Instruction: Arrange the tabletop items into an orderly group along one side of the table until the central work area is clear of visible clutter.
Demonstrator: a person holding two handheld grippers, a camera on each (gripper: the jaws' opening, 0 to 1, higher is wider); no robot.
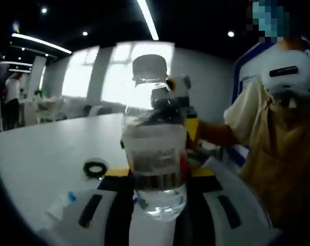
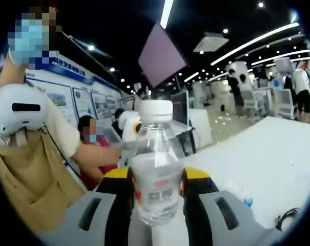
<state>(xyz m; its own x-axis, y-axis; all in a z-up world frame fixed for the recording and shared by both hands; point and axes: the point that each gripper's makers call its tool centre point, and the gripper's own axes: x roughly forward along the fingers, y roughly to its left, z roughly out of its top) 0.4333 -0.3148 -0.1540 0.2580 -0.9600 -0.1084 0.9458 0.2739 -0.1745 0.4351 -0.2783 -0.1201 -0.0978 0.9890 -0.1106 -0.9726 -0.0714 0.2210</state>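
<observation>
A clear plastic water bottle (image 1: 155,148) stood upright between the jaws of the left gripper (image 1: 157,205), lifted clear of the counter (image 1: 42,148). In the right gripper view a similar bottle (image 2: 156,174) sat between the jaws of the right gripper (image 2: 157,212); whether it was the same bottle or a second one could not be told. Each gripper was closed to bottle width, its jaws pressed against the bottle's sides.

The bottle was smooth, ribbed and transparent, with a pale screw cap (image 1: 149,65), a printed label band around its middle, and a little water pooled at the rounded base. The jaws were light grey with dark slots and yellow shoulders behind.

Judging from this, the tidying was only partly done: the bottle was in transit, not yet set down along a side. A small black coiled ring (image 1: 95,168), perhaps a cable or band, lay on the white matte counter, and a crumpled clear wrapper with a blue speck (image 1: 67,200) sat just beside the left jaw. More small bits (image 2: 242,197) and a dark cable (image 2: 288,218) lay on the counter in the right gripper view. A person in a tan apron (image 1: 277,154) stood close by.
</observation>
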